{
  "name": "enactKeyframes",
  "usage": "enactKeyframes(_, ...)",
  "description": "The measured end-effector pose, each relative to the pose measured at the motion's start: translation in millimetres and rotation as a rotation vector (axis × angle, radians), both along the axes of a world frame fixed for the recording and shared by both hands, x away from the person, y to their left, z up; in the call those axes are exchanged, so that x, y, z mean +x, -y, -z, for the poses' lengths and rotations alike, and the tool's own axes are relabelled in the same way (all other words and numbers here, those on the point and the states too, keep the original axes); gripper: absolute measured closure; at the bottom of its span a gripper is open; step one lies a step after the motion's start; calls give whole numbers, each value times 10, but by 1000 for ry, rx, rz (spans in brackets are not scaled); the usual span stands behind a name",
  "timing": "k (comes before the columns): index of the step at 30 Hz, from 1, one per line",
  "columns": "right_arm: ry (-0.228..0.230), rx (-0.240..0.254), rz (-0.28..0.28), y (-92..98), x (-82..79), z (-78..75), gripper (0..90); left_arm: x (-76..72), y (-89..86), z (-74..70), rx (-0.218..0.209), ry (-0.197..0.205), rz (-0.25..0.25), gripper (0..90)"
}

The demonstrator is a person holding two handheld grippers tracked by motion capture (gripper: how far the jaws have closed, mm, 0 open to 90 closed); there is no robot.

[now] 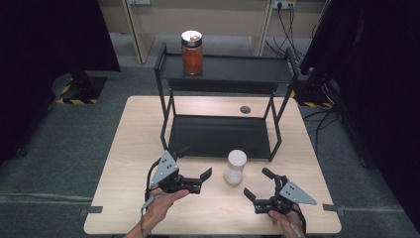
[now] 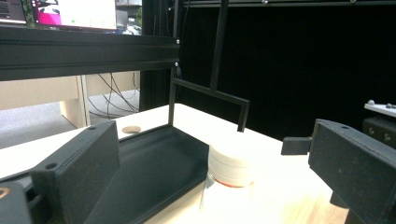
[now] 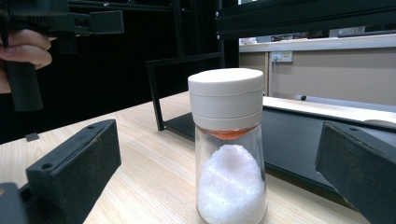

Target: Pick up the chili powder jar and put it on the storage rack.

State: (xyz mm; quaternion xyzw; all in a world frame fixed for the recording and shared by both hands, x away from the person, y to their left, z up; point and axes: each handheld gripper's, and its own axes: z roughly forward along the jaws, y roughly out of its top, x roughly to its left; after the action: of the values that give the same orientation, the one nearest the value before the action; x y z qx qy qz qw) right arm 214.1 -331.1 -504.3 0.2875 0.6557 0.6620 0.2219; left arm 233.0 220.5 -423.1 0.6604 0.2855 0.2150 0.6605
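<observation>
Table (image 1: 129, 163): pale wood, carrying a black two-tier rack (image 1: 225, 69).
Shaker (image 1: 235, 167): upright on the table just before the rack's lower tray, between both grippers; long axis vertical, white cap up.
Handling: likely rigid, smooth, breakable glass, light; grip the clear body below the cap.
Left gripper (image 1: 195, 168): jaws spread, empty.
Right gripper (image 1: 257, 183): jaws spread, empty.

shaker (image 1: 235, 167): clear glass, white lid, white grains
jar (image 1: 192, 52): orange contents
rack (image 1: 225, 68): black
table (image 1: 129, 144): pale wood grain
</observation>
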Motion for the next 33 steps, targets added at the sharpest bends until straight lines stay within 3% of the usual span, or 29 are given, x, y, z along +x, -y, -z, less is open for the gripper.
enactKeyframes(16, -1, 2, 1, -1, 5, 2, 3, -138, -34, 306, 4, -25, -3, 18)
enactKeyframes(20, 1, 1, 2, -2, 7, 3, 3, -193, -27, 374, 17, -10, 2, 18)
enactKeyframes(33, 0, 7, 2, 14, 10, 8, 3, -246, 8, 557, 19, -22, 17, 18)
